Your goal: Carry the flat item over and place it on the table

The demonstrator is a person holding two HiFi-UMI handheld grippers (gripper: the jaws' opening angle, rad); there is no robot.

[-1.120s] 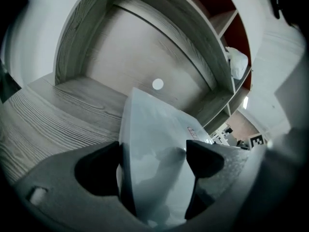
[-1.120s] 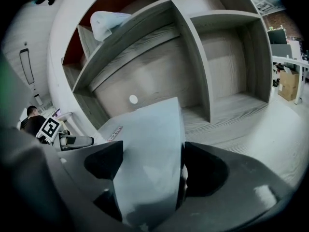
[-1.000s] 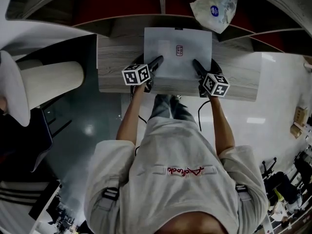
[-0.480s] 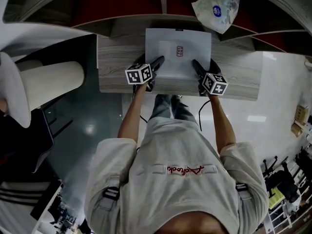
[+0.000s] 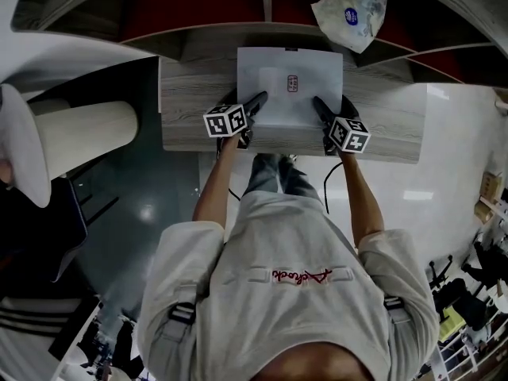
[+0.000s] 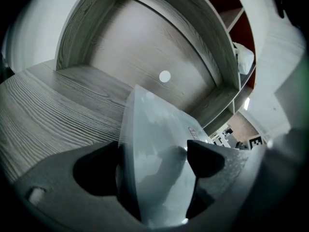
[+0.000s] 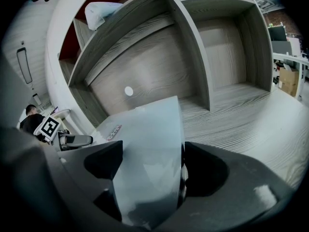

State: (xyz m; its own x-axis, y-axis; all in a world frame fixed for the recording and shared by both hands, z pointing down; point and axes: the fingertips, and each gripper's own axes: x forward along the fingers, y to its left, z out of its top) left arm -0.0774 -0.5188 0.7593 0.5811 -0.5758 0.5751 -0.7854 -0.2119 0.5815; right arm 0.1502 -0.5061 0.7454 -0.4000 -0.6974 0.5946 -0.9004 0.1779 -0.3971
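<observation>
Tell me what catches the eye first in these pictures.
A flat white sheet with a small red label, held over the grey wooden table, the left gripper and right gripper each clamped on a near corner. Behind it, a crumpled plastic bag sits on the shelf.

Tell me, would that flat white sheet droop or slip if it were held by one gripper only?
Probably floppy: the sheet looks very thin and is pinched on both sides, by the left gripper and the right gripper. Its glossy sheen in the gripper views suggests it may be slippery. Likely light for its size.
</observation>
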